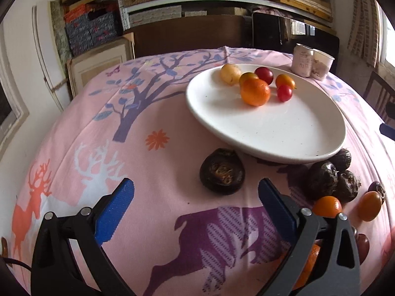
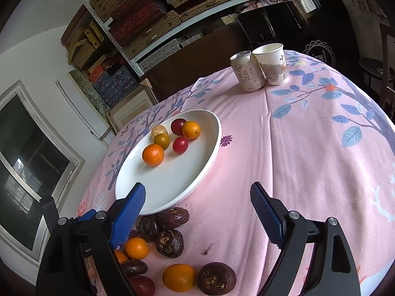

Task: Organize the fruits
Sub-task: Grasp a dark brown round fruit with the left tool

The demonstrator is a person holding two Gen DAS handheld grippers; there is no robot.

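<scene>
On a pink deer-print tablecloth [image 1: 160,113], a white oval plate [image 1: 284,133] holds small fruits while both the left gripper [image 1: 196,192] and right gripper [image 2: 197,197] gape empty.

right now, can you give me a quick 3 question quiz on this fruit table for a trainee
1. True or false: the white plate already has fruit on it.
2. Multiple choice: the dark brown fruit ahead of the left gripper lies A) on the plate, B) on the tablecloth beside the plate, C) in the paper cup.
3. Fill in: the can stands right next to the ____.

Key
1. True: six small fruits sit on it, among them an orange one.
2. B; both the left and the right gripper are open and empty.
3. paper cup
</scene>
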